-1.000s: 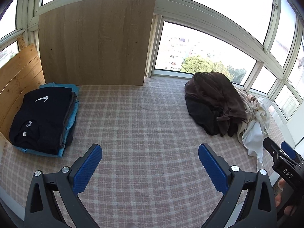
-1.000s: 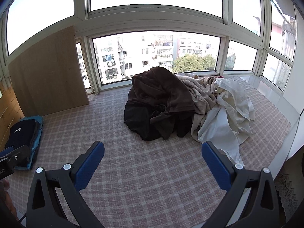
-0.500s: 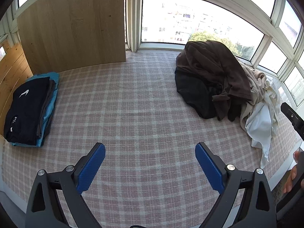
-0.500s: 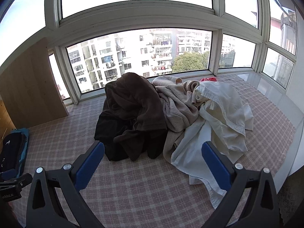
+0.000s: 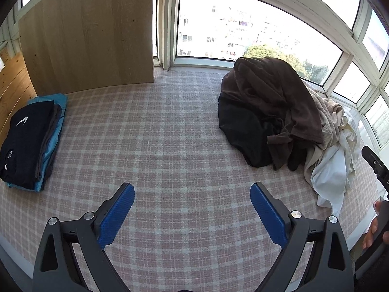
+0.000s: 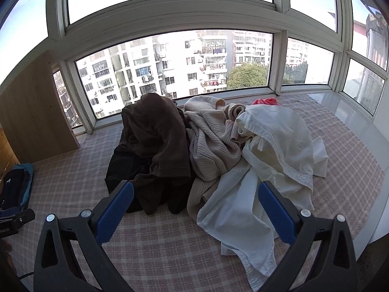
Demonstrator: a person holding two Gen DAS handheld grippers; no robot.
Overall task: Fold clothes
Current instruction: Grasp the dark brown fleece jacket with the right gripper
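A heap of unfolded clothes lies on the checked cloth (image 5: 170,146): a brown garment (image 6: 158,133) over a black one (image 6: 121,170), a beige ribbed sweater (image 6: 209,141), a white shirt (image 6: 272,146) and a bit of red fabric (image 6: 265,101) behind. The brown garment (image 5: 272,97) and white shirt (image 5: 333,170) sit at the right of the left wrist view. A folded stack (image 5: 29,143), dark navy top with a white logo over blue pieces, rests at the left. My left gripper (image 5: 192,209) stands open over bare cloth. My right gripper (image 6: 195,206) is open just before the heap, holding nothing.
A wooden board (image 5: 87,36) leans against the window at the back left, with wooden planks (image 5: 12,90) beside the stack. Window frames (image 6: 170,12) ring the platform. The platform's edge (image 6: 379,194) drops off at the right. A hand (image 5: 374,231) holds the other gripper at the right edge.
Both grippers have swung to the right and moved closer to the heap, which now fills the right wrist view. The folded stack has slid toward the left edge. Both stay open.
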